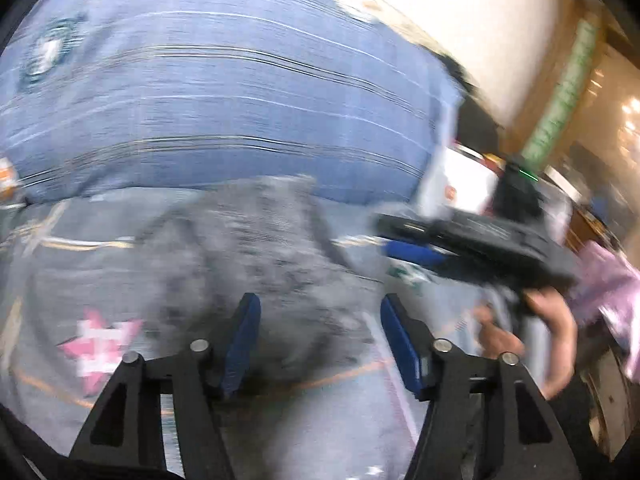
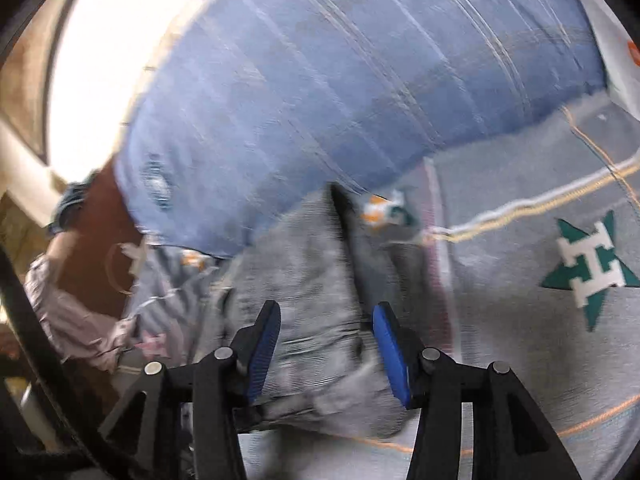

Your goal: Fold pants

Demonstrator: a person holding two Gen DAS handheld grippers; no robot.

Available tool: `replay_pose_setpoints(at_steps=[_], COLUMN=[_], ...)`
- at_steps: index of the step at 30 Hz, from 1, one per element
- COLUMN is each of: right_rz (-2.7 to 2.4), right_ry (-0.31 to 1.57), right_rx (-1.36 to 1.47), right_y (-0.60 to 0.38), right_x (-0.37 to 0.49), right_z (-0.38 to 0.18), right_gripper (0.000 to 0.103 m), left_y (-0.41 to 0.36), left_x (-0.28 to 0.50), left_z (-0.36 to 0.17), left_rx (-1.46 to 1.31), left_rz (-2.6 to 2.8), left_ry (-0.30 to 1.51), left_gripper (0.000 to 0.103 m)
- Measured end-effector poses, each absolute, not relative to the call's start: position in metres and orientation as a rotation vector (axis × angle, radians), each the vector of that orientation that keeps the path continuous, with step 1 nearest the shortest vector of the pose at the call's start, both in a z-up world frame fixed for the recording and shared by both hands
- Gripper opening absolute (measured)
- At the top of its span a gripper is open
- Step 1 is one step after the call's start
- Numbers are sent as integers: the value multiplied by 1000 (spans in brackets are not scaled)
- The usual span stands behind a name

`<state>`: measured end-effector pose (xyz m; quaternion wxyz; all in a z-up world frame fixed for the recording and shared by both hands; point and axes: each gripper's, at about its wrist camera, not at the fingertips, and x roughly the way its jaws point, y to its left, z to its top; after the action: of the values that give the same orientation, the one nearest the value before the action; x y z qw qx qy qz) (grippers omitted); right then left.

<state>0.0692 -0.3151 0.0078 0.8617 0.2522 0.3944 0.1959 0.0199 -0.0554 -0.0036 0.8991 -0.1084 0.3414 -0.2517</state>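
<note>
Both views are motion-blurred. Grey mottled pants (image 1: pixel 264 248) lie bunched on a grey patterned bedspread (image 1: pixel 72 272). My left gripper (image 1: pixel 318 344) is open above the pants, jaws wide apart with nothing between the pads. The pants also show in the right wrist view (image 2: pixel 304 280), folded into a thick bundle. My right gripper (image 2: pixel 324 352) is open, its blue fingers (image 2: pixel 264 344) either side of the bundle's near end. The right gripper also shows in the left wrist view (image 1: pixel 472 236), held by a hand.
A large blue striped pillow (image 1: pixel 224 96) lies just behind the pants and also shows in the right wrist view (image 2: pixel 360 80). The bedspread (image 2: pixel 520 340) carries a green star (image 2: pixel 588 272) and a pink star (image 1: pixel 100 344). Lilac cloth (image 1: pixel 612 292) hangs at the right.
</note>
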Motion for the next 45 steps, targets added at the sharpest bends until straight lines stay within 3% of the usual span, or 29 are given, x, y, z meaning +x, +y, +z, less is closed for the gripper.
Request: replay_pose_setpoints(at_steps=[8, 11, 12, 22, 31, 34, 35, 36, 37, 38, 45], right_rz=[375, 374, 361, 411, 267, 291, 303, 308, 317, 325, 426], right_ry=[946, 1000, 1001, 897, 1086, 1030, 1009, 993, 958, 935, 867], right_rx=[438, 396, 367, 347, 342, 318, 319, 330, 359, 374, 447], right_y=[-281, -273, -270, -275, -276, -274, -276, -278, -284, -287, -299], right_x=[89, 94, 92, 28, 36, 31, 29, 28, 29, 29, 105], right_z=[-30, -46, -45, -2, -63, -43, -34, -27, -15, -8, 39], right_gripper=[49, 18, 12, 9, 9, 18, 37, 65, 74, 79, 79], left_y=[-8, -10, -11, -8, -25, -18, -15, -9, -3, 3, 50], left_x=[53, 57, 58, 57, 63, 62, 65, 71, 78, 85, 166], left_z=[-43, -51, -55, -53, -60, -46, -42, -37, -33, -31, -52], left_rx=[-357, -362, -357, -356, -261, -274, -284, -298, -312, -326, -462], left_rz=[-375, -358, -355, -344, -328, -359, -364, -366, -369, -365, -292], left_ry=[766, 792, 798, 809, 854, 830, 831, 838, 850, 860, 993], left_gripper=[64, 64, 64, 64, 64, 64, 64, 64, 64, 64, 68])
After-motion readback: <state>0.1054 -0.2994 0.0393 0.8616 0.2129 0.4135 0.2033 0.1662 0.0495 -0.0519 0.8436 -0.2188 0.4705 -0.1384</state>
